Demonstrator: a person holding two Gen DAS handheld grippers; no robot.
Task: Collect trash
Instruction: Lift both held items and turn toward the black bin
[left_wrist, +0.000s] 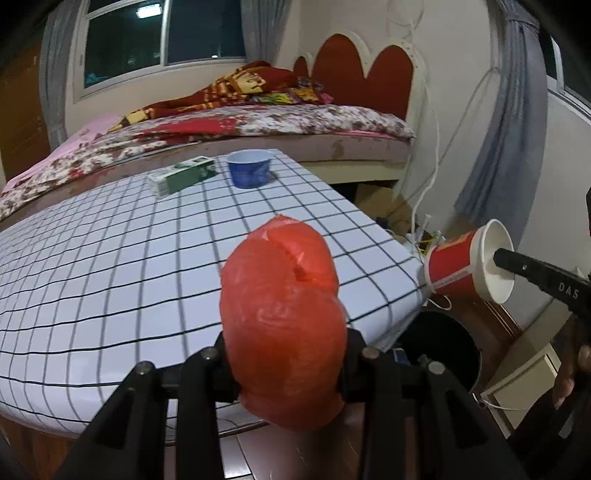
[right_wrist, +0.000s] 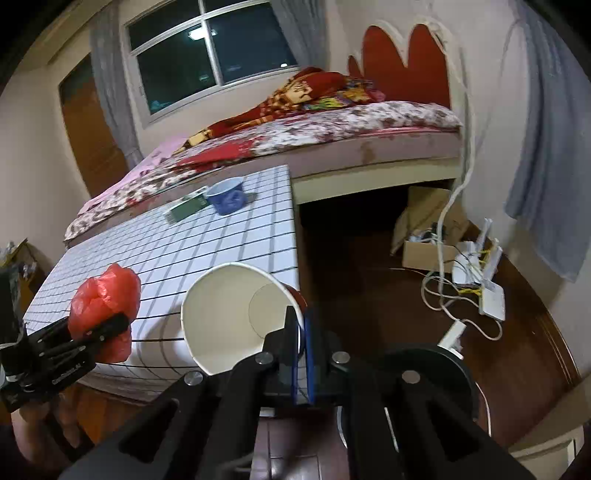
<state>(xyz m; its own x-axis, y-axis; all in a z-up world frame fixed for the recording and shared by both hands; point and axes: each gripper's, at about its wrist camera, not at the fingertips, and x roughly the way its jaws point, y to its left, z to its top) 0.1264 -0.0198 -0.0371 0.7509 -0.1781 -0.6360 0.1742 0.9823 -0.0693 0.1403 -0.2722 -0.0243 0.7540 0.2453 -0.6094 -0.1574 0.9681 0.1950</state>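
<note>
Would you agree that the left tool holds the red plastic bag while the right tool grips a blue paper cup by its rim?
Not quite: the paper cup is red outside, white inside, as the left wrist view shows. The left tool does hold the red plastic bag, and the right tool grips the rim.

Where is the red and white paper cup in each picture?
Left wrist view: the paper cup is far right, past the table corner, pinched at its rim by the right tool.
Right wrist view: the cup is bottom centre, mouth facing the camera.
Shared landmark: blue bowl.
</note>
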